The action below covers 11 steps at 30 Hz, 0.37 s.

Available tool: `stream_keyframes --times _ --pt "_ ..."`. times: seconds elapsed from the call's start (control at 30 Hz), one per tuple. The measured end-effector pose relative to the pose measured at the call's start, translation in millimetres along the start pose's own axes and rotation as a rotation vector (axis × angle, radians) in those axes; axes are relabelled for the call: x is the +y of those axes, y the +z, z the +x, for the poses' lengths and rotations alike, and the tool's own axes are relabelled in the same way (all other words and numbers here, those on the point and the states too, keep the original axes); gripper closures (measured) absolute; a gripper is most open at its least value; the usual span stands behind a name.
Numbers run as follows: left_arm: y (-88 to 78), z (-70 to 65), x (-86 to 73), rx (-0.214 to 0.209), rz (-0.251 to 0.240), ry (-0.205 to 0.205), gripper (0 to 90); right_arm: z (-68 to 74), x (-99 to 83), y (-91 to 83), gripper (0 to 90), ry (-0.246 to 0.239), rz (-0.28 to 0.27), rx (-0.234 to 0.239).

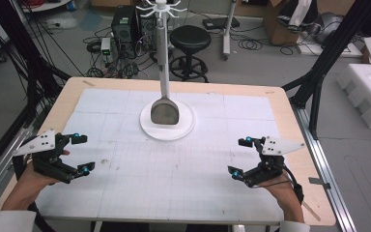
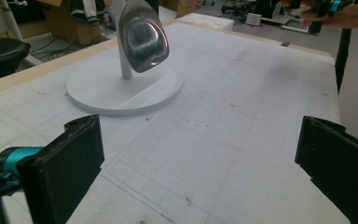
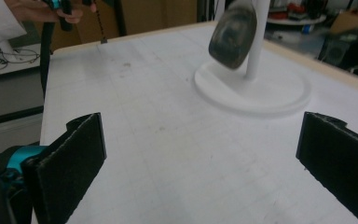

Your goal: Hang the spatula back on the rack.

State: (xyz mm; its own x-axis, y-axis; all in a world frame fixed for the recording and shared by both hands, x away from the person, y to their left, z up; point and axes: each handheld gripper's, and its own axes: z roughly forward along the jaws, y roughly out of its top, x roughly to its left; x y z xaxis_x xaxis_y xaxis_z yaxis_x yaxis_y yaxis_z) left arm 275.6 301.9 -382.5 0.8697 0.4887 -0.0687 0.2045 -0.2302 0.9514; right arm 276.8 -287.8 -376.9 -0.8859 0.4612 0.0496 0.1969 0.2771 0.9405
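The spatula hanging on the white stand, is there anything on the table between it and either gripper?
Nothing visible. The spatula hangs over the stand's round base at the table's middle. Between it and the left gripper and the right gripper, both open, lies only bare gridded mat.

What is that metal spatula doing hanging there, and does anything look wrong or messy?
Nothing looks wrong. The metal spatula hangs from a white rack, its blade just above the round base. The left gripper and right gripper are open and apart from it. The mat shows faint smudges.
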Motion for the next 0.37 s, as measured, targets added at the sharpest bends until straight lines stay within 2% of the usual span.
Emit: stream_keyframes --times 0.03,0.07,0.13,0.37 --pt "0.9 0.1 -0.9 0.003 0.004 -0.006 1.7 -1.6 -4.7 0.4 0.3 0.012 0.029 0.001" --pt "1.4 0.6 -1.4 0.003 0.010 -0.006 1.7 -2.5 -8.5 0.5 0.4 0.015 0.035 -0.009" --pt "2.2 0.5 -1.6 0.003 0.010 -0.002 1.7 -3.6 -13.9 0.8 0.4 0.037 0.025 0.002" --pt "-0.8 0.1 -3.2 0.015 -0.005 -0.004 1.7 -1.5 -12.8 -4.8 0.4 0.043 -0.015 -0.015"
